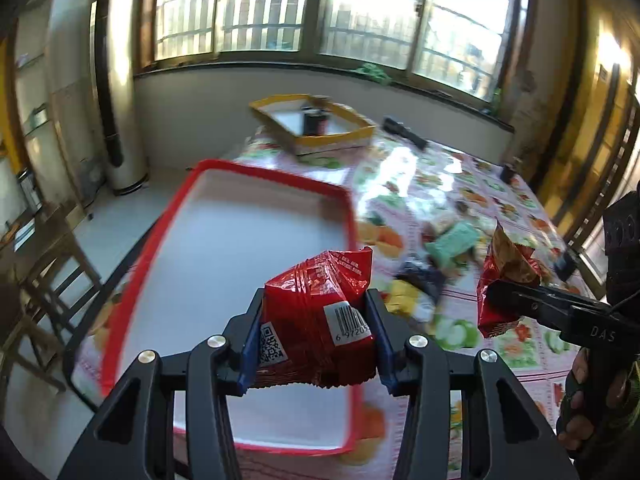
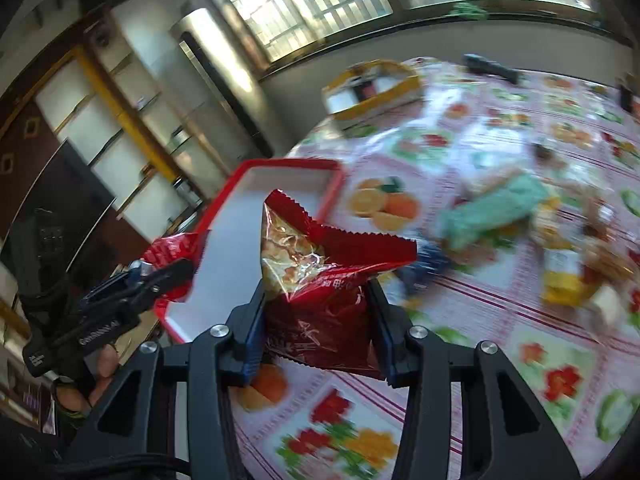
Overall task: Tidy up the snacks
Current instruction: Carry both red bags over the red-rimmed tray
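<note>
The red snack packet carries a white barcode label with the digits "6 97205" legible below the bars, and a QR code beside it. The right gripper shows "DAS" on its black body. The other red packet bears Chinese characters, too distorted to read.
</note>
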A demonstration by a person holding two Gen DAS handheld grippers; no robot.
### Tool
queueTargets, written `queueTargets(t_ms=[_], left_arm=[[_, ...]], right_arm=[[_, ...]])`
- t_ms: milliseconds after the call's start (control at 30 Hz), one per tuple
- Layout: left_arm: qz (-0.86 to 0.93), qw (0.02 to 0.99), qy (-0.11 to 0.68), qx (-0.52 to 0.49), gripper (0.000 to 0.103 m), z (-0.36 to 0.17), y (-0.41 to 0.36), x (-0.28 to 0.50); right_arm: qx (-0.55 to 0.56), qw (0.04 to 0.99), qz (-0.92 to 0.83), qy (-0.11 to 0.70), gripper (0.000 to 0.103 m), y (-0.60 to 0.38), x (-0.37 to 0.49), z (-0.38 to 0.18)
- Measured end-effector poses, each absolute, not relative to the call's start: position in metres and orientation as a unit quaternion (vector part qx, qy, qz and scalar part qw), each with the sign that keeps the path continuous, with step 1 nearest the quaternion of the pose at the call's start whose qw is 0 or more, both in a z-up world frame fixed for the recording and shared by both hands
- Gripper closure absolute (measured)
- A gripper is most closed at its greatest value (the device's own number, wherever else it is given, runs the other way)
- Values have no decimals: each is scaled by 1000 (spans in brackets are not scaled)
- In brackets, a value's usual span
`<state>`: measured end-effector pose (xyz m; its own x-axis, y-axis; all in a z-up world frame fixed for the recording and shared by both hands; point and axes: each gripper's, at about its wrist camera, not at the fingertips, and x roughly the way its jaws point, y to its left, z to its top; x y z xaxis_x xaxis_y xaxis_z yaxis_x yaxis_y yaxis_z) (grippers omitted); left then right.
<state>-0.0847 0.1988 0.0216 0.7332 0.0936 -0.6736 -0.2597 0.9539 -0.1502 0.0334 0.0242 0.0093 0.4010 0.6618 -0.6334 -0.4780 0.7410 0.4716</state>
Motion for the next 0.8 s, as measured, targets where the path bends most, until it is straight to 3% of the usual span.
queueTargets(t_ms=[800], left_arm=[[162, 905, 372, -125, 56, 0, 240, -84]], right_arm=[[76, 795, 403, 447, 56, 124, 79, -2]])
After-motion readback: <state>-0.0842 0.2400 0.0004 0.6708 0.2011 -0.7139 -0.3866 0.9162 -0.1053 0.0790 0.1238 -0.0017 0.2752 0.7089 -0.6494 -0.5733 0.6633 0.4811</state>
